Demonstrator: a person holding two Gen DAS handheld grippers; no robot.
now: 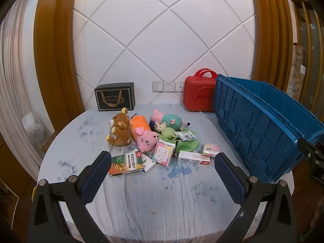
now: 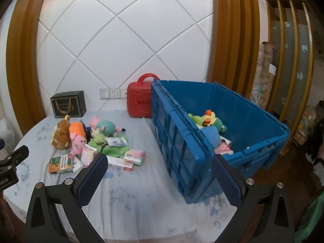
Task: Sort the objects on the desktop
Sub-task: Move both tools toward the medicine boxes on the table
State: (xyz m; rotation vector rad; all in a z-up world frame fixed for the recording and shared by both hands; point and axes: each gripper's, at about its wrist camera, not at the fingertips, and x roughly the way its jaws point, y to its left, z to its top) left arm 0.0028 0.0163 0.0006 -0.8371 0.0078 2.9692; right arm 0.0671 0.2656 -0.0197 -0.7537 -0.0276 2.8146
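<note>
Left wrist view
Your left gripper [image 1: 161,163]: fingers apart, empty, above the surface [image 1: 141,198].
Toy and box pile [image 1: 154,139]: left of the blue crate [image 1: 263,129].
Red case [image 1: 199,91]: touching the crate's far corner.

Right wrist view
Your right gripper [image 2: 158,167]: fingers apart, empty, at the crate's near corner.
Green plush [image 2: 208,120]: inside the crate.
Black box [image 2: 68,103]: far left of it.

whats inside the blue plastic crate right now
In the blue plastic crate: a green and yellow plush toy, a blue soft item and pink packaging. The near wall hides the floor.
</note>
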